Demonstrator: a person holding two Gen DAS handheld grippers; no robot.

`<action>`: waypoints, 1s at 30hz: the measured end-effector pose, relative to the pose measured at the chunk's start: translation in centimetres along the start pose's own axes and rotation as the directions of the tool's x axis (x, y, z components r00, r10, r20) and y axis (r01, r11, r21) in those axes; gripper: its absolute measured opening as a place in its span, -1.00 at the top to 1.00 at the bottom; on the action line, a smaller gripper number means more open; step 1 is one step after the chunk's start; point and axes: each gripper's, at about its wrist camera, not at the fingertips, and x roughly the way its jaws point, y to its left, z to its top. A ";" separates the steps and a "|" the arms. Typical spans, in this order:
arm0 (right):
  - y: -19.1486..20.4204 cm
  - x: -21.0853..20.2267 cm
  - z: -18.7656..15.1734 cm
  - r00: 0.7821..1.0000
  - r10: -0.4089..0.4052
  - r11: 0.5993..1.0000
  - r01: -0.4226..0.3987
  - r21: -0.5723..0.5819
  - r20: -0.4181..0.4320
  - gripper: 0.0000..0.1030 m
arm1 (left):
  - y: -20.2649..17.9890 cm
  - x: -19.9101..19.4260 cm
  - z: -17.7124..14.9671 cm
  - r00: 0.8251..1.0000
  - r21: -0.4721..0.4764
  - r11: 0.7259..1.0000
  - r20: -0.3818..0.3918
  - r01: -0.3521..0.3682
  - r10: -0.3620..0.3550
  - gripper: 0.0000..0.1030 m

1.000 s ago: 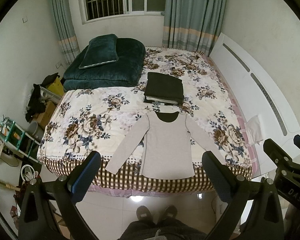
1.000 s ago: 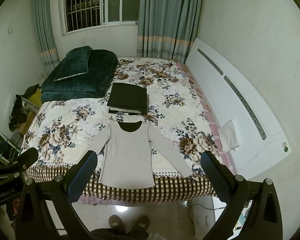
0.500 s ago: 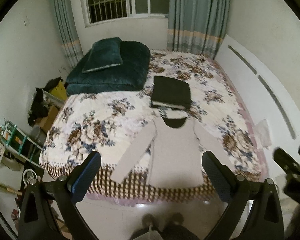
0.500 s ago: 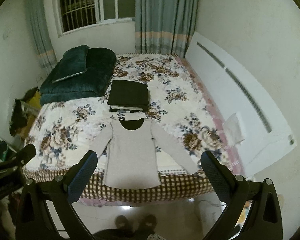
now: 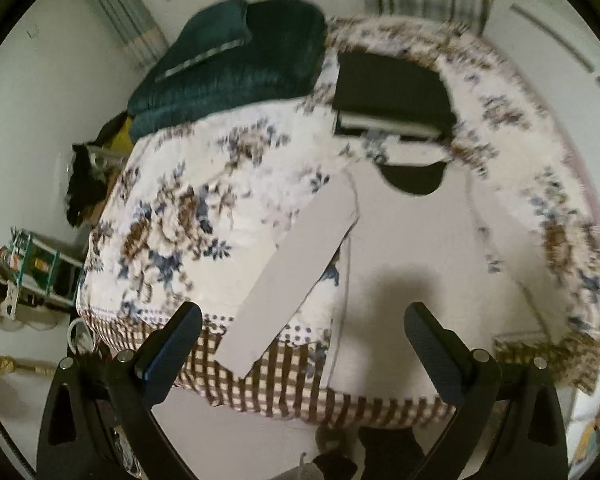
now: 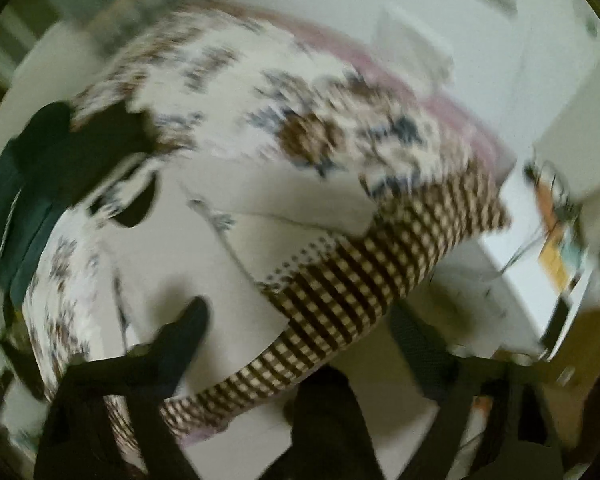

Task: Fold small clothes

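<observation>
A light grey long-sleeved top (image 5: 412,248) lies flat on the floral bed (image 5: 180,224), neck away from me, hem at the near checked edge. Its left sleeve (image 5: 296,276) slants down toward the bed edge. My left gripper (image 5: 300,344) is open and empty, just above the hem and left sleeve cuff. In the blurred, tilted right wrist view the same top (image 6: 188,264) shows with its right sleeve (image 6: 300,208). My right gripper (image 6: 300,340) is open and empty over the top's lower right corner.
A stack of folded dark clothes (image 5: 392,92) lies just beyond the top's neck. A dark green duvet and pillow (image 5: 236,64) sit at the far left of the bed. Clutter and a shelf (image 5: 32,264) stand on the floor to the left. A white headboard (image 6: 520,92) lies to the right.
Both grippers have moved forward and down, from well back of the bed to close over the top's hem. The right view has tilted and blurred. Both stay open.
</observation>
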 end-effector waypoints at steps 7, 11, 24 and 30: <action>-8.9 18.2 5.6 0.990 0.050 0.942 -0.003 0.336 -0.130 -0.38 | -3.1 13.7 -0.8 0.979 -0.046 0.998 -0.202 -0.050 0.040 -1.00; -12.0 25.3 7.6 0.991 0.024 0.893 0.038 0.448 -0.132 -0.38 | -4.4 19.5 -1.3 0.966 -0.051 0.996 -0.250 -0.076 0.061 -1.00; -1.5 25.9 9.5 0.966 -0.243 0.968 0.236 0.087 0.085 0.91 | -3.3 27.2 -2.2 0.962 -0.108 0.992 -0.271 -0.067 0.035 -1.00; 17.2 22.4 2.1 0.984 -0.130 0.853 0.175 -0.492 0.125 0.91 | 2.7 26.4 -4.4 0.961 -0.136 0.982 -0.262 -0.130 0.091 -1.00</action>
